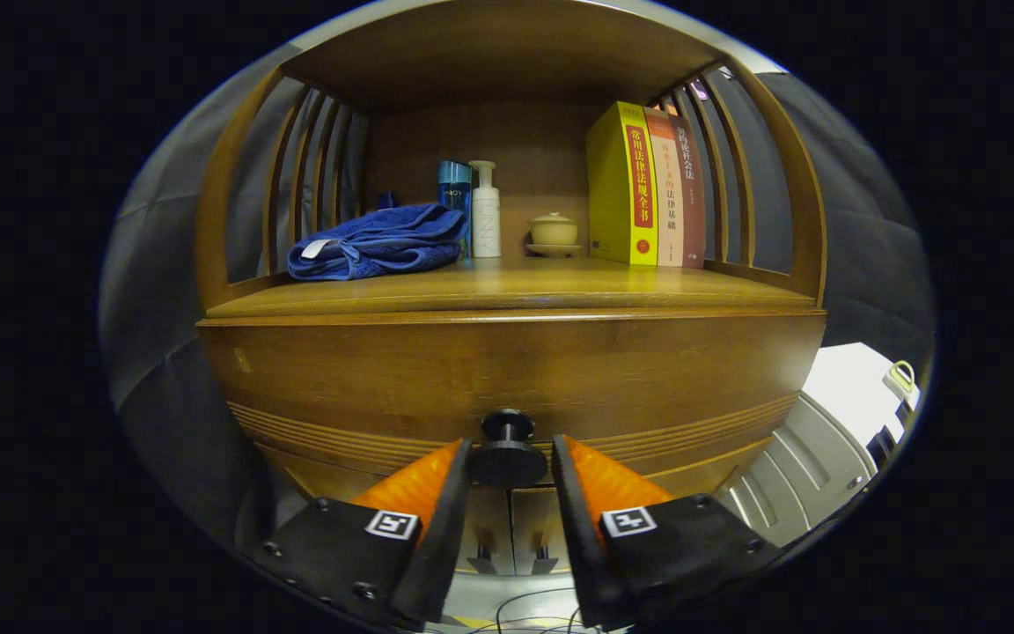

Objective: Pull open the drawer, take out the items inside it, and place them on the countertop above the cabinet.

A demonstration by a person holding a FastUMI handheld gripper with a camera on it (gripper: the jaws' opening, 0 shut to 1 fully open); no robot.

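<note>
Claw (509, 453) fingers apart, flanking the closed drawer's (507, 374) dark knob (507, 449).

Countertop room
Towel (377, 241), bottles (472, 210), bowl (554, 232) and books (645, 185) are crowding the countertop's (507, 291) back edge; front edge is lying open.

The gripper (509, 462) brackets the dark drawer knob (507, 449) on the closed drawer (507, 379).

On the countertop (507, 286): one folded blue towel (379, 239), two bottles (472, 207), one lidded cup (554, 231), three upright books (648, 185); below it, one drawer knob (507, 449).
</note>
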